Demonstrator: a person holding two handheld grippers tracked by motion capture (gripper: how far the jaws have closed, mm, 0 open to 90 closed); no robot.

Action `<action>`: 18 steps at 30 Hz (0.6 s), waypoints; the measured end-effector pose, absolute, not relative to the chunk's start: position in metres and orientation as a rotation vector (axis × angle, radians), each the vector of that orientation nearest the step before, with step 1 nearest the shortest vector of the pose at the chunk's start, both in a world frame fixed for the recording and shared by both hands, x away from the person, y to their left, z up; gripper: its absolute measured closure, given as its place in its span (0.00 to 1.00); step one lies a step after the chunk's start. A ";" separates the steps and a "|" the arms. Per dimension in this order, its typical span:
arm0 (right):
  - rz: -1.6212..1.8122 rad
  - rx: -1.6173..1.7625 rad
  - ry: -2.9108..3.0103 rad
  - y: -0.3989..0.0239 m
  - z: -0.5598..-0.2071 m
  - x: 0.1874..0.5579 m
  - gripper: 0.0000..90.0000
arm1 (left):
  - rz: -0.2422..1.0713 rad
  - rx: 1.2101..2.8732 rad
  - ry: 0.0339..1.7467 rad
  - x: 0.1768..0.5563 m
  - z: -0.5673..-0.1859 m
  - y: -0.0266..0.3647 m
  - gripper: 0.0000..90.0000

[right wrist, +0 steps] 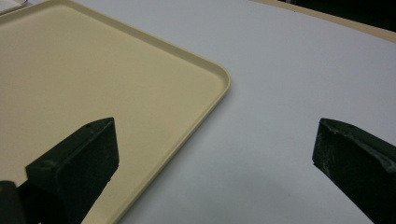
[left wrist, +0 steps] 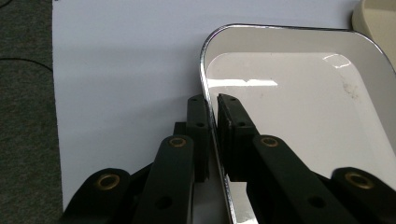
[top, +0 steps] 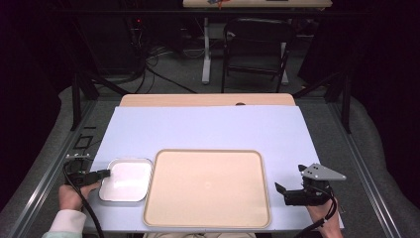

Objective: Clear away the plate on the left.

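A small white rectangular dish [top: 125,179] with a chrome rim sits on the pale blue sheet, left of a large beige tray [top: 207,187]. My left gripper [top: 106,173] comes in from the left and is shut on the dish's left rim. In the left gripper view the gripper [left wrist: 211,100] has one jaw outside the rim [left wrist: 203,60] and one inside, pressing on it. My right gripper [top: 289,178] is held just right of the beige tray. It stands wide open [right wrist: 217,135], its left jaw above the tray's edge [right wrist: 205,112], with nothing between the jaws.
The pale blue sheet [top: 208,129] covers the wooden table [top: 208,99], bare behind the tray. Beyond the table stand a dark chair [top: 255,44] and cables on the floor. Metal rails run along both sides of the table.
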State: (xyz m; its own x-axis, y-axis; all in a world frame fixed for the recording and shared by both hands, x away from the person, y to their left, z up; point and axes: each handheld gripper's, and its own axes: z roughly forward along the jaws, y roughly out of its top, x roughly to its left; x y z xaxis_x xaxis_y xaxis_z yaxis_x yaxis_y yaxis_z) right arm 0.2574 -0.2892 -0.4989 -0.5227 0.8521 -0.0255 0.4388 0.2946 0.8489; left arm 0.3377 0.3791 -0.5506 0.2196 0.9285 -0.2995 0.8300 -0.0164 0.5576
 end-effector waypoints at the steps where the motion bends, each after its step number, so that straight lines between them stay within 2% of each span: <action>1: 1.136 1.147 2.091 -0.289 -0.499 0.257 0.00 | 0.197 1.856 1.624 0.338 -0.551 0.379 0.93; 7: 1.113 1.138 2.097 -0.287 -0.499 0.257 0.00 | 0.184 1.845 1.619 0.337 -0.550 0.380 0.95; 15: 1.103 1.138 2.099 -0.287 -0.499 0.257 0.00 | 0.147 1.750 1.593 0.332 -0.548 0.388 0.98; 18: 1.103 1.141 2.093 -0.287 -0.499 0.257 0.03 | 0.148 1.744 1.591 0.331 -0.546 0.388 0.98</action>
